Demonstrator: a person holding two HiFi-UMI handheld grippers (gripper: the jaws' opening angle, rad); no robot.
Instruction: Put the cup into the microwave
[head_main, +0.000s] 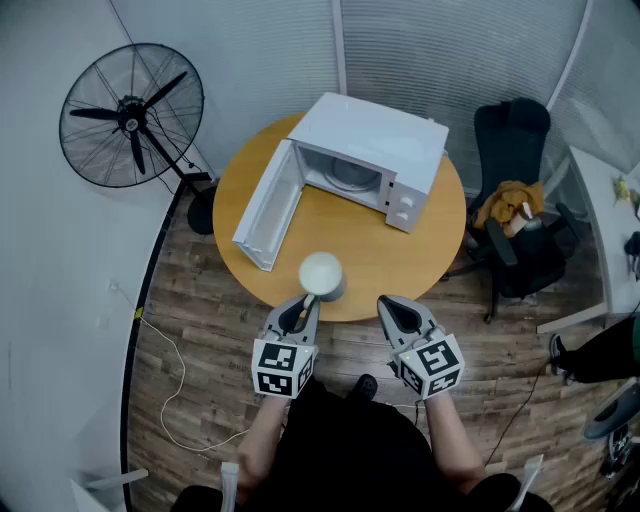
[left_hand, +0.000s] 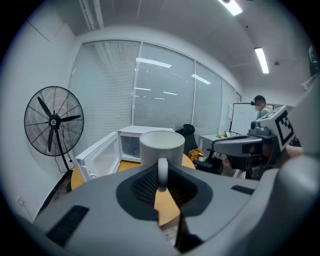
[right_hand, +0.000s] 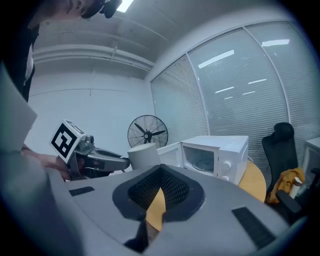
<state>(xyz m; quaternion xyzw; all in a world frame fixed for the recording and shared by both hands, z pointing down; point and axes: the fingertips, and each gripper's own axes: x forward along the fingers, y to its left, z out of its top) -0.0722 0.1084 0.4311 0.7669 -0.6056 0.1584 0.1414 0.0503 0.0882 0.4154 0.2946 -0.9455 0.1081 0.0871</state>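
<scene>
the cup (head_main: 322, 273) is white, as is the microwave (head_main: 365, 150) at upper middle. the round table (head_main: 350, 225) is orange-tan. the left gripper (head_main: 305, 300) and right gripper (head_main: 395, 305) are grey, with black-and-white checked marker cubes. the fan (head_main: 131, 114) at upper left is black. the floor (head_main: 200, 300) is brown wood grain. at right, a black chair (head_main: 512, 130) has a mustard cloth (head_main: 508, 203).

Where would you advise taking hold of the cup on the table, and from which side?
Grip the handle, coming from the table's near edge. The cup stands upright with its handle turned toward the person, away from the microwave; the left gripper has its fingers either side of that handle.
</scene>
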